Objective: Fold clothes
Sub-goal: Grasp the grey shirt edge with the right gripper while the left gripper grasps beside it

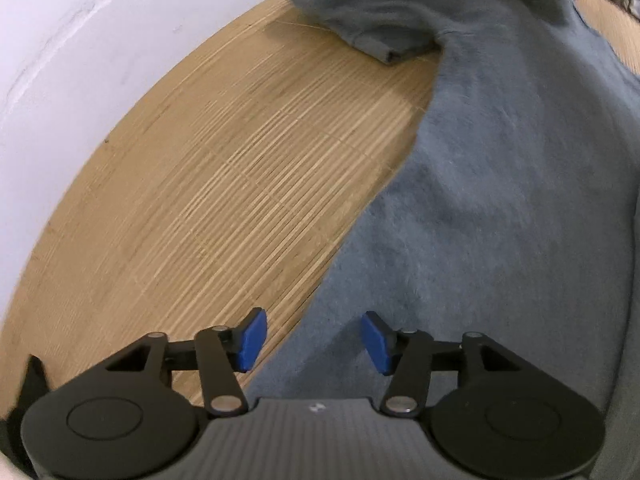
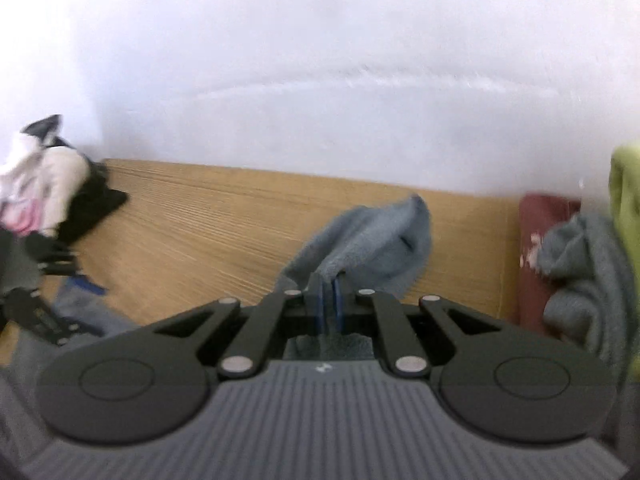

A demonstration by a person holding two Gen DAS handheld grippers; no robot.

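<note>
Two grippers are engaged: the right gripper (image 2: 328,300) is clenched on a fold of the grey shirt (image 1: 500,200), lifted above the mat (image 1: 200,200). The left gripper (image 1: 314,340) is held released over the shirt's edge. Even tension should be kept.

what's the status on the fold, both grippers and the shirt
Right gripper shut on a fold of the grey-blue shirt, lifted off the bamboo mat. Left gripper open, empty, over the shirt's edge. Clothes pile at right, clear of the fold.
</note>
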